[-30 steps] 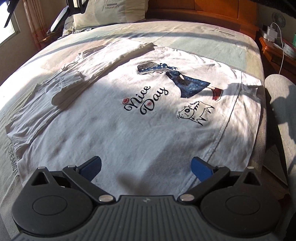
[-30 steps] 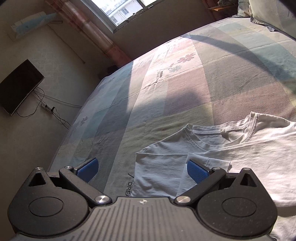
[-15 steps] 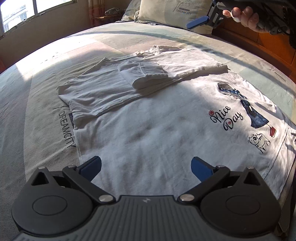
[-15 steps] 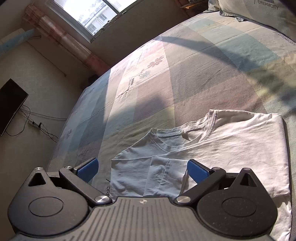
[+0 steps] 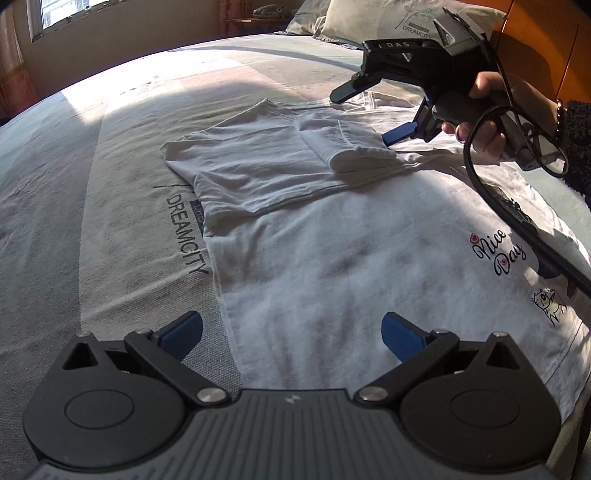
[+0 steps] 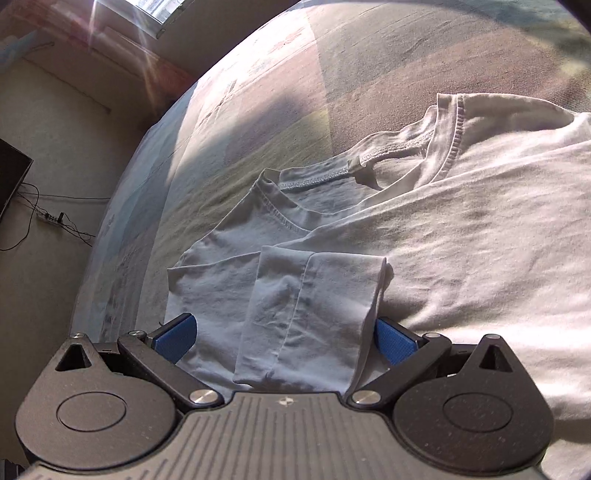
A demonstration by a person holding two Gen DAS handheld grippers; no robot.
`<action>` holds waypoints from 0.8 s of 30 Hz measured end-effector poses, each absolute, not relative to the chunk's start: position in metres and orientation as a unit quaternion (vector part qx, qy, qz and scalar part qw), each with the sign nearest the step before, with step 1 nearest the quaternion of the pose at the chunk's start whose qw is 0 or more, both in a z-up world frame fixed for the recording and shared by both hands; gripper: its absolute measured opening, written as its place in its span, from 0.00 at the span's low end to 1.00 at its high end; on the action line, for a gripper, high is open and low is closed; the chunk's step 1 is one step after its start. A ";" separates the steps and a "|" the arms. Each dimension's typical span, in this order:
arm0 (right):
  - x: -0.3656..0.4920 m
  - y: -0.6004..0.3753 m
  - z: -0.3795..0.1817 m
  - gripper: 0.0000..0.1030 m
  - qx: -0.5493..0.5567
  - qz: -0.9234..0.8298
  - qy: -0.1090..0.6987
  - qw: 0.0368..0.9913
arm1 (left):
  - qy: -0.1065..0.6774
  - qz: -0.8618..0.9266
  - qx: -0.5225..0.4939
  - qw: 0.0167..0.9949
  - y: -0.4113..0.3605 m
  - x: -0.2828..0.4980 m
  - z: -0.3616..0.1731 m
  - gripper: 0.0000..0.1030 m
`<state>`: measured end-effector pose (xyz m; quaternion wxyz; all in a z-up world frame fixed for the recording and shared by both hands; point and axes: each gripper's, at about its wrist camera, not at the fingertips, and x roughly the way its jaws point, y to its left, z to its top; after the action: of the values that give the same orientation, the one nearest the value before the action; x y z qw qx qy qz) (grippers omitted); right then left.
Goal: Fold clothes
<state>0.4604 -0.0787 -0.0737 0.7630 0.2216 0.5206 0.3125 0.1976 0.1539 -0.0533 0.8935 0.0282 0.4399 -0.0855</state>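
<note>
Hovering with fingers spread wide and empty: left gripper (image 5: pixel 291 332), over the hem edge of the white T-shirt (image 5: pixel 332 258). Straddling the folded sleeve (image 6: pixel 306 314), wide open, gripping nothing: right gripper (image 6: pixel 284 336). Lying flat on the bed (image 5: pixel 92 221), collar pointing toward the pillow (image 5: pixel 399 18).

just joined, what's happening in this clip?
A person is folding a white T-shirt spread on a bed. One side with its sleeve is already folded in over the body. The right hand-held gripper sits open, straddling that folded sleeve. The left hand-held gripper hovers open over the shirt's bottom hem. Neither is gripping cloth.
</note>
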 end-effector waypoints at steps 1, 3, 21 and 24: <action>0.461 -0.073 -0.071 1.00 0.223 0.322 0.518 0.760 | 0.440 -0.086 0.028 0.894 0.154 0.197 -0.053 0.99; 0.459 -0.057 -0.059 1.00 0.225 0.356 0.505 0.754 | 0.439 -0.088 0.026 0.894 0.154 0.197 -0.053 0.99; 0.440 -0.007 -0.052 1.00 0.157 0.402 0.484 0.761 | 0.446 -0.080 0.027 0.891 0.160 0.193 -0.057 0.99; 0.438 0.008 -0.078 1.00 0.179 0.395 0.506 0.746 | 0.451 -0.075 0.026 0.889 0.161 0.196 -0.061 0.99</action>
<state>0.4377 0.0079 -0.0781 0.7458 0.1787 0.5059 0.3948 0.1958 0.1607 -0.0605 0.8892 0.0257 0.4505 -0.0749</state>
